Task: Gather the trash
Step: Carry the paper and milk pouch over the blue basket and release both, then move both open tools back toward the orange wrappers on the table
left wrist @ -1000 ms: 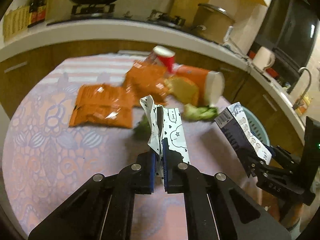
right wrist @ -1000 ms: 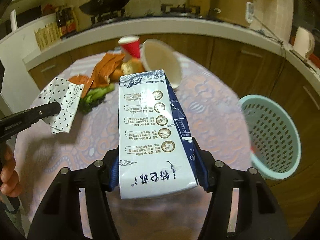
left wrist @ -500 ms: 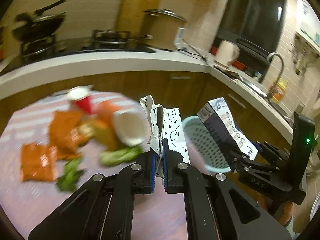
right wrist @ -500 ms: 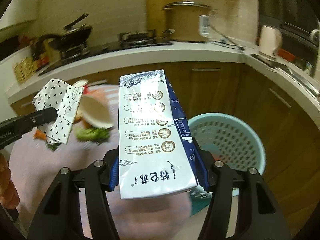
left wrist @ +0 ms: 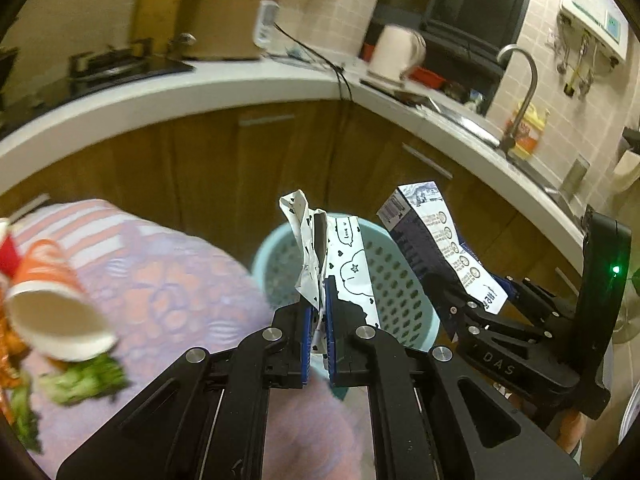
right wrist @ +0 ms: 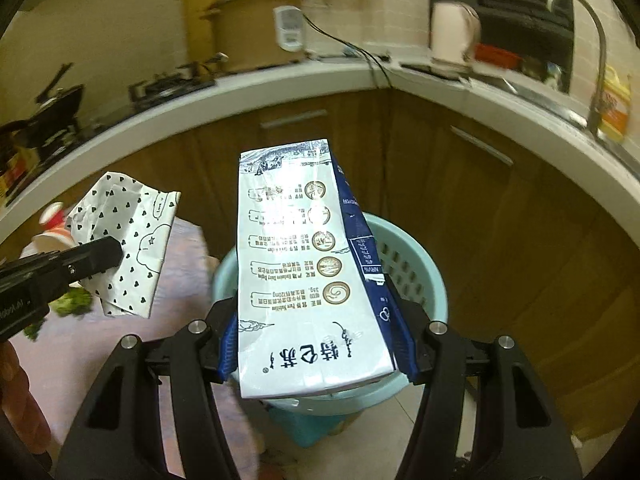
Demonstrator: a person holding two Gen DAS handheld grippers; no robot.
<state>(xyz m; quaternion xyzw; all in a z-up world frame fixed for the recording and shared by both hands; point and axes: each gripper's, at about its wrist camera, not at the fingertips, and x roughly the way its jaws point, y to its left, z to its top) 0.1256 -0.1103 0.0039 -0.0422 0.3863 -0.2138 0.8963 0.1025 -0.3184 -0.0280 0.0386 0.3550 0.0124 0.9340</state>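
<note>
- Basket (right wrist: 432, 280), light blue, now sits right under both our grippers; earlier it stood off to the side.
- Left gripper (left wrist: 318, 320) pinches one heart-print wrapper (left wrist: 344, 268); right gripper (right wrist: 316, 344) clamps one milk carton (right wrist: 304, 264).
- Two cups, perhaps, on the table (left wrist: 168, 280).

Left wrist view looks forward and down along its fingers, close behind the basket (left wrist: 404, 304) at 12 o'clock, table (left wrist: 168, 276) at 9 o'clock. Right wrist view faces the same basket (right wrist: 424, 280), nearer and steeper. Both share basket, counter (left wrist: 248, 84), kettle (right wrist: 454, 32), faucet (right wrist: 580, 52).
</note>
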